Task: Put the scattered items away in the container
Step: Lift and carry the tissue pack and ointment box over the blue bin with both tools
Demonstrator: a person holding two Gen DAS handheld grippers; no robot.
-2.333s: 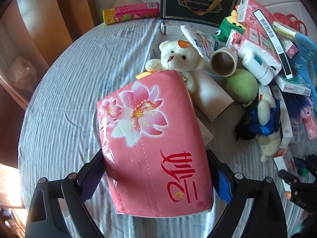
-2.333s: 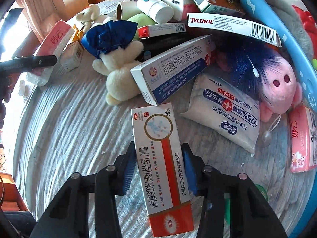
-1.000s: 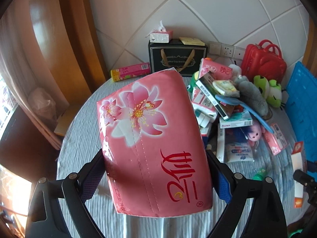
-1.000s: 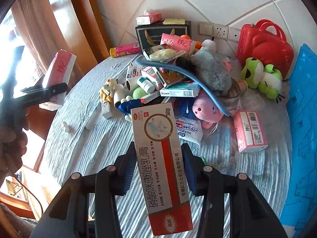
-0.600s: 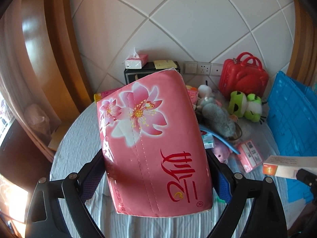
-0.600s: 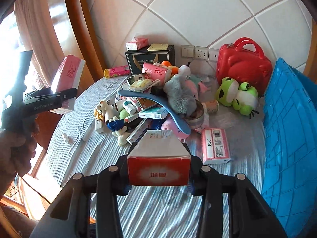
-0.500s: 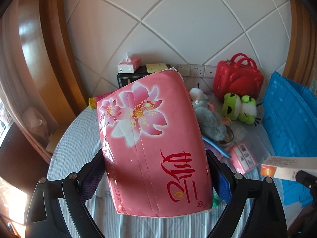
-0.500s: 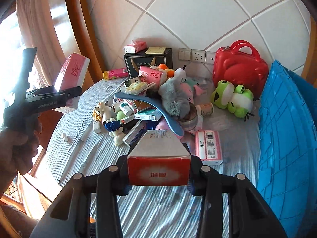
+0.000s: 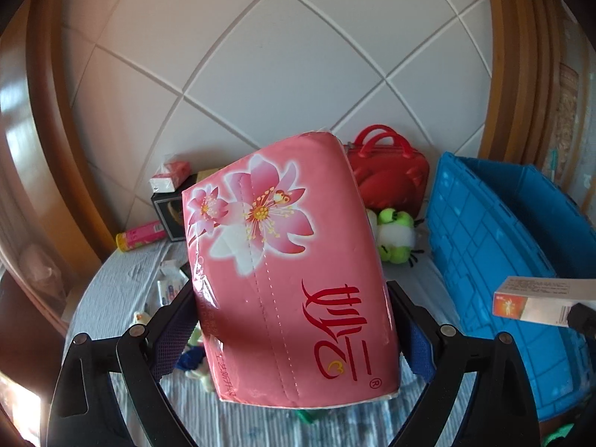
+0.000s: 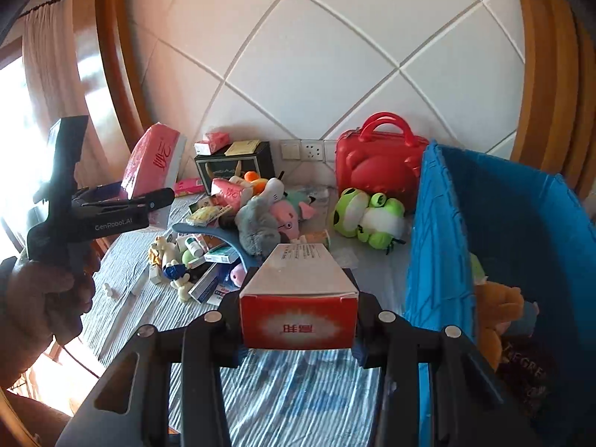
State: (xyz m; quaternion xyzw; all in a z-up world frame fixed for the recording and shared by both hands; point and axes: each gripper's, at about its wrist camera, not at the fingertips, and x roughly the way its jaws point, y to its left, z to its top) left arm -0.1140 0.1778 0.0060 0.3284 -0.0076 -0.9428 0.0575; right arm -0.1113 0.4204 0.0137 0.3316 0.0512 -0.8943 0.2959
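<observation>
My left gripper [image 9: 294, 316] is shut on a pink tissue pack [image 9: 287, 268] with a flower print, held high above the table; the pack [image 10: 154, 160] also shows at the left of the right wrist view. My right gripper [image 10: 298, 316] is shut on a white and red medicine box [image 10: 298, 298], lifted above the striped tablecloth; the box [image 9: 536, 303] appears at the right edge of the left wrist view. The blue crate [image 10: 439, 246] stands at the right, with a brown plush bear [image 10: 499, 313] inside. The blue crate [image 9: 484, 246] lies right of the tissue pack.
A pile of plush toys, boxes and bottles [image 10: 238, 231] covers the table's middle. A green frog plush [image 10: 368, 223] and red case [image 10: 380, 164] sit beside the crate. A black gift box [image 10: 234, 167] stands by the tiled wall. A hand [image 10: 41, 298] holds the left tool.
Both grippers have risen and swung right toward the blue crate, each keeping its item. The medicine box tipped from upright to lying level between the right fingers.
</observation>
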